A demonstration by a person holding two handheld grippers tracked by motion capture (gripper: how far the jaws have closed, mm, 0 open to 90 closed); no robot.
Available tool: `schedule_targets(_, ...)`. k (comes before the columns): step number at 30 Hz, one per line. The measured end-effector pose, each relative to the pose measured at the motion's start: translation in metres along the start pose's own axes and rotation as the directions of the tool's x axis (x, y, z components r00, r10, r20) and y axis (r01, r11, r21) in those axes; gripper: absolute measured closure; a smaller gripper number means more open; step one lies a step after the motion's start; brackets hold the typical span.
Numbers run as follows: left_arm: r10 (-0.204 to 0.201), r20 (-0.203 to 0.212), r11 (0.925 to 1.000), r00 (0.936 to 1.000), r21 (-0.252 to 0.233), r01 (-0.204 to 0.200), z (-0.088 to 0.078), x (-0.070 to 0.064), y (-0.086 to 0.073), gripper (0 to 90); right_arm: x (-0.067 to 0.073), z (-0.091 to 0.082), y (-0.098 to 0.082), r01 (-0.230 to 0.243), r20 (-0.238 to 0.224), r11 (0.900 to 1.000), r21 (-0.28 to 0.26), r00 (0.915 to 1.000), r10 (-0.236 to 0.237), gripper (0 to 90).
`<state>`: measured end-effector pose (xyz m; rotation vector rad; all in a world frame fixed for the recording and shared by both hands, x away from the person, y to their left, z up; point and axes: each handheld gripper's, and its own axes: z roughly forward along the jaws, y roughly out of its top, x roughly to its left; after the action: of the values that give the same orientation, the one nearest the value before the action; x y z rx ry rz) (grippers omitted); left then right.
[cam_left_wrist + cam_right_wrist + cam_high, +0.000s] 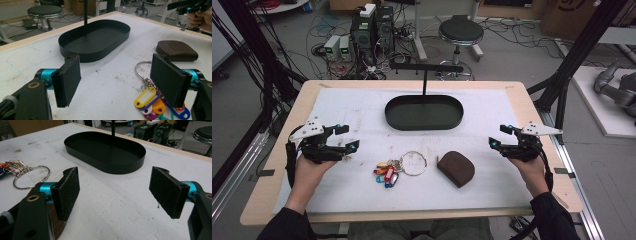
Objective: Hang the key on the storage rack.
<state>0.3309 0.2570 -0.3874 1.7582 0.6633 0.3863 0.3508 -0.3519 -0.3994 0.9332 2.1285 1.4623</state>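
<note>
A wooden table carries a white mat that covers most of its top. On the far middle of the mat sits a black oval tray, shallow-walled, with a thin black post rising behind it. Nearer the person, right of centre, lies a brown pouch, flat on the mat. Just left of it, close by but apart, is a bunch of keys with coloured tags on a big metal ring; the ring lies toward the pouch and the tags fan out on the other side. The left gripper is held above the mat's left side, near the keys but not touching them, its jaws spread wide with nothing between them. The right gripper hovers over the right side, beside the pouch and clear of it, jaws also wide apart with nothing in them.
</note>
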Motion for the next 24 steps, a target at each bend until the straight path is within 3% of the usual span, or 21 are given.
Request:
schedule_targets(10, 0.010, 0.050, 0.9999, 0.9987, 0.002, -0.010, 0.011, -0.010, 0.009, 23.8, -0.002, -0.002, 0.000, -0.006, 0.012, 1.000, -0.012, 0.9999, 0.006, 25.1)
schedule_targets(16, 0.024, 0.076, 0.9995, 0.9968, 0.019, -0.026, 0.026, -0.018, 0.013, 23.8, -0.002, -0.005, 0.000, -0.011, 0.018, 1.000, -0.013, 0.9998, 0.011, 25.2)
schedule_targets(21, -0.002, 0.103, 0.9995, 0.9946, 0.031, -0.001, 0.039, -0.025, 0.016, 24.2, -0.003, -0.005, 0.000, -0.006, 0.023, 1.000, -0.014, 0.9997, 0.006, 25.4)
schedule_targets(24, -0.003, 0.114, 0.9979, 0.9935, 0.064, -0.004, 0.054, -0.032, 0.018, 25.9, -0.003, -0.004, 0.000, -0.007, 0.024, 1.000, -0.015, 0.9997, 0.007, 25.5)
